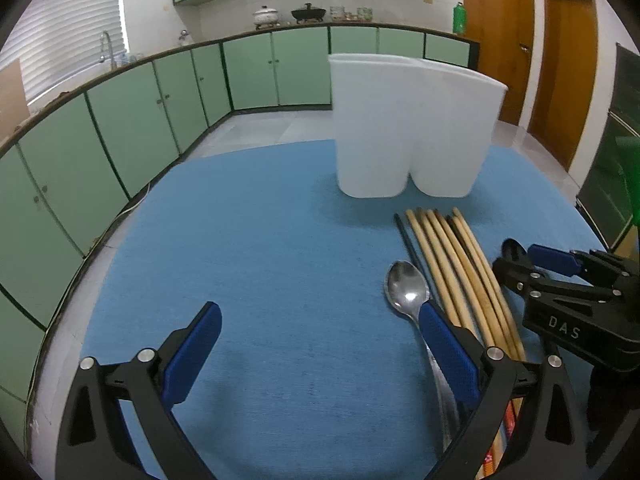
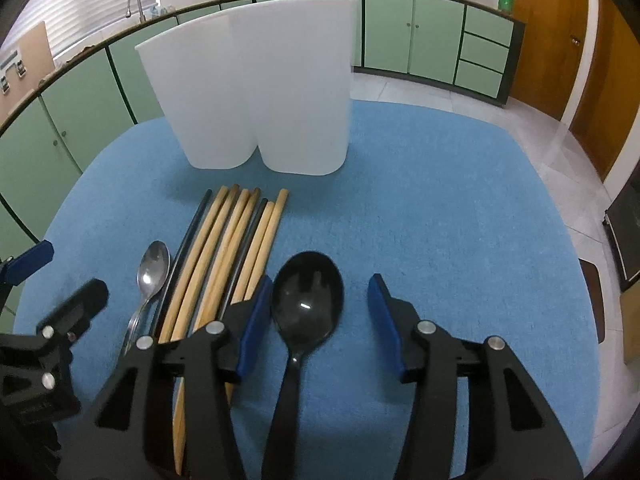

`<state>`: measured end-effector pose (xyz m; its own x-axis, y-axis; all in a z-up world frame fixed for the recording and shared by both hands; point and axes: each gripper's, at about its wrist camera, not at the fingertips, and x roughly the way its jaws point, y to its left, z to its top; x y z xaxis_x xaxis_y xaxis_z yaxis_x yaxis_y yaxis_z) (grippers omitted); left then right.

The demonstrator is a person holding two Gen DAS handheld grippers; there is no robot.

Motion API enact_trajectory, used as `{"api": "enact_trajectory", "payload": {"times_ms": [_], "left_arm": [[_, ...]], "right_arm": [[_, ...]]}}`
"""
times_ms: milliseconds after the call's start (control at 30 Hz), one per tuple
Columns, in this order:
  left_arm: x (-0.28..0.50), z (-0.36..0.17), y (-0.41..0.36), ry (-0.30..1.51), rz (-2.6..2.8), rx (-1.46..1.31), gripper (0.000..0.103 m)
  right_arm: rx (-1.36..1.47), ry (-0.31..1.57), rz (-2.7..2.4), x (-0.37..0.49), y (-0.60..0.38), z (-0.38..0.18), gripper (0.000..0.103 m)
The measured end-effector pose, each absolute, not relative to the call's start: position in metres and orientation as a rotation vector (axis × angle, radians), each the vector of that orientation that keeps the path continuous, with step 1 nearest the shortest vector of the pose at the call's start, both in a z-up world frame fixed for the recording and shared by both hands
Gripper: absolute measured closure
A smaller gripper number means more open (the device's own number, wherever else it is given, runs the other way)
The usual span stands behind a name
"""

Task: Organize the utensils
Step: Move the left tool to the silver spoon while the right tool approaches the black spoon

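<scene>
A white two-compartment holder (image 1: 412,128) (image 2: 256,88) stands upright at the far side of the blue mat (image 1: 260,260). In front of it lie several wooden and black chopsticks (image 1: 452,264) (image 2: 224,248), with a metal spoon (image 1: 406,286) (image 2: 152,270) on their left and a black spoon (image 2: 308,300) on their right. My right gripper (image 2: 320,280) straddles the black spoon; its left pad sits at the bowl's edge and the right pad stands apart. My left gripper (image 1: 320,312) is open over bare mat, its right finger lying across the metal spoon's handle.
The mat (image 2: 440,220) covers a round table with free cloth to the left and right of the utensils. Green kitchen cabinets (image 1: 120,120) curve around beyond the table. Each gripper shows at the edge of the other's view, close beside the chopsticks.
</scene>
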<state>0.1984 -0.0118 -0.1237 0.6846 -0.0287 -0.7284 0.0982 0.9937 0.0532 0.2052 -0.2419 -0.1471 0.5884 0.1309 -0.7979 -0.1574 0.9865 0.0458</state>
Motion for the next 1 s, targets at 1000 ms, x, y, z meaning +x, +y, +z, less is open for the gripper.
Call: {"api": "enact_trajectory", "payload": {"times_ms": [1000], "left_arm": [[0.219, -0.139, -0.025, 0.908, -0.084, 0.149, 0.006]], "right_arm": [[-0.009, 0.953, 0.137, 0.197, -0.275, -0.139, 0.050]]}}
